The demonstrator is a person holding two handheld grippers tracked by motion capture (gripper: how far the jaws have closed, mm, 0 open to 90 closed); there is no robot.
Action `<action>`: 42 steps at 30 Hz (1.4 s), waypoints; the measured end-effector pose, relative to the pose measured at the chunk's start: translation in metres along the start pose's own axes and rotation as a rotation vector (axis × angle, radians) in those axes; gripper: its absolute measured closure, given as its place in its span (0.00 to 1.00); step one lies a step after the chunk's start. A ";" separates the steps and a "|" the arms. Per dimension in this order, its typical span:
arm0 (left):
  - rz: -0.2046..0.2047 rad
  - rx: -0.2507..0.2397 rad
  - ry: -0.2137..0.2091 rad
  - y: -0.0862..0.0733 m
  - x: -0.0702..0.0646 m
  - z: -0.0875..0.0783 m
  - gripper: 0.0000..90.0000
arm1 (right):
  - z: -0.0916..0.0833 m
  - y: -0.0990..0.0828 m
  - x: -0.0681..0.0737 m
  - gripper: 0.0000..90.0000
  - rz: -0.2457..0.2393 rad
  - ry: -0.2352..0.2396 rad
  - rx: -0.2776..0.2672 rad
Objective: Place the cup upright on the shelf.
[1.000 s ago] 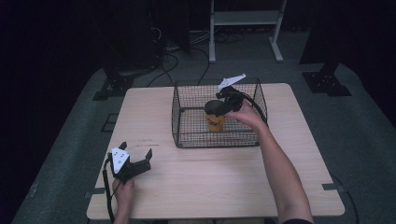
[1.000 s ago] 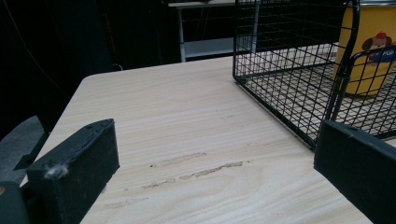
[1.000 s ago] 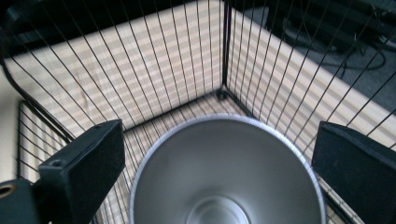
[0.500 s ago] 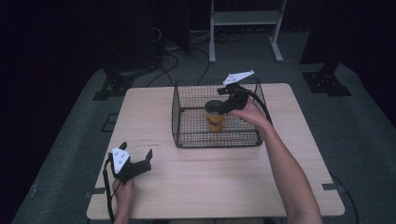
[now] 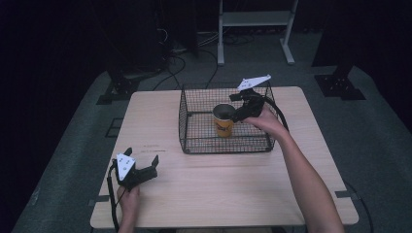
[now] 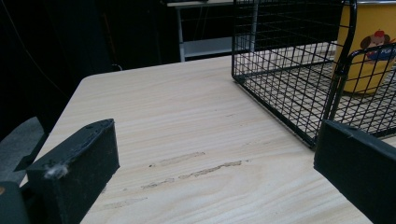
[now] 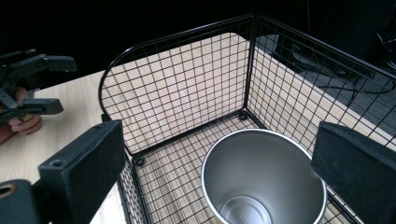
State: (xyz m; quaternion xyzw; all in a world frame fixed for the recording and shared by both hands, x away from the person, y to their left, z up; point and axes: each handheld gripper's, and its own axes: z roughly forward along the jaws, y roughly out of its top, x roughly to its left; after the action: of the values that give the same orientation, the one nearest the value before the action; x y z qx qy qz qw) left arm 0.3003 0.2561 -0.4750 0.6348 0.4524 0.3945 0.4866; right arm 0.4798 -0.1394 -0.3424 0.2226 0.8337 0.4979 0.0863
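Note:
A yellow cup (image 5: 223, 125) with a steel inside stands upright in the black wire basket (image 5: 194, 141) at the table's middle back. My right gripper (image 5: 235, 108) hovers over the basket just right of the cup, open and apart from it. In the right gripper view the cup (image 7: 261, 186) sits below and between the wide jaws of the right gripper (image 7: 217, 154), inside the basket (image 7: 187, 93). My left gripper (image 5: 142, 156) rests open near the front left of the table, holding nothing. The left gripper view has the left gripper (image 6: 212, 163) facing the basket (image 6: 280, 88) and the cup (image 6: 369, 42).
The light wooden table (image 5: 160, 111) has bare room left of and in front of the basket. A white metal rack (image 5: 255, 19) and cables stand on the dark floor behind. The left gripper (image 7: 32, 86) and its hand appear far off in the right gripper view.
My right gripper has drawn back to the right, off the cup, which stays standing in the basket. The left gripper has not moved.

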 end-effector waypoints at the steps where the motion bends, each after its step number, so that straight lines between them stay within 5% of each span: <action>1: 0.000 0.000 0.000 0.000 0.000 0.000 0.00 | -0.001 -0.001 0.001 0.02 -0.002 -0.001 -0.003; 29: 0.002 0.001 -0.001 0.000 0.000 0.000 0.00 | -0.041 -0.027 0.022 0.02 -0.010 0.045 0.014; 42: 0.001 0.001 -0.001 0.000 0.000 0.000 0.00 | -0.063 -0.043 0.043 0.02 -0.028 0.072 -0.025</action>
State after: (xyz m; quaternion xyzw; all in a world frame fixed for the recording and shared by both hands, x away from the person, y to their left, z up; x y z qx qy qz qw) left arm 0.3005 0.2557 -0.4751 0.6354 0.4522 0.3943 0.4861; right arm 0.4067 -0.1876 -0.3452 0.1916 0.8330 0.5148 0.0658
